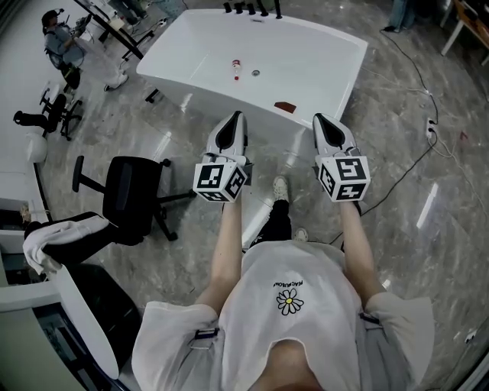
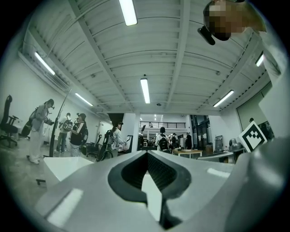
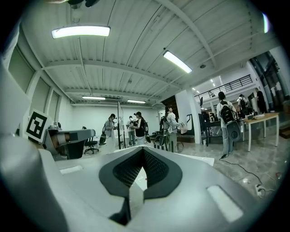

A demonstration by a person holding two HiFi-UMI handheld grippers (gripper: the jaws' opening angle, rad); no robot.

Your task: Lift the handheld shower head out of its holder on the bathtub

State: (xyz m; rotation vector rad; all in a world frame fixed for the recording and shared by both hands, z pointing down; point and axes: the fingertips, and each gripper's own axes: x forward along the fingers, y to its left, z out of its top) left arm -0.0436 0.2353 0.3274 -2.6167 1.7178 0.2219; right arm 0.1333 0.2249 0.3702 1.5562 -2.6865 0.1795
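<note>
The white bathtub [image 1: 200, 85] stands on the marble floor ahead of me. Black tap fittings [image 1: 249, 8] line its far end; I cannot pick out the shower head among them. My left gripper [image 1: 233, 119] and right gripper [image 1: 321, 121] are held side by side in the air before the tub's near rim, both pointing at it and well short of the fittings. In the left gripper view the left gripper [image 2: 147, 156] has its jaws together with nothing between them. The right gripper [image 3: 142, 152] looks the same in its own view.
A small red-and-white bottle [image 1: 236, 69] and a drain [image 1: 255, 73] are in the tub. A brown object [image 1: 285, 107] lies on the near rim. A black office chair [image 1: 134, 195] stands at the left, a cable [image 1: 412, 164] and power strip [image 1: 432, 127] at the right. People [image 2: 43, 122] stand around the room.
</note>
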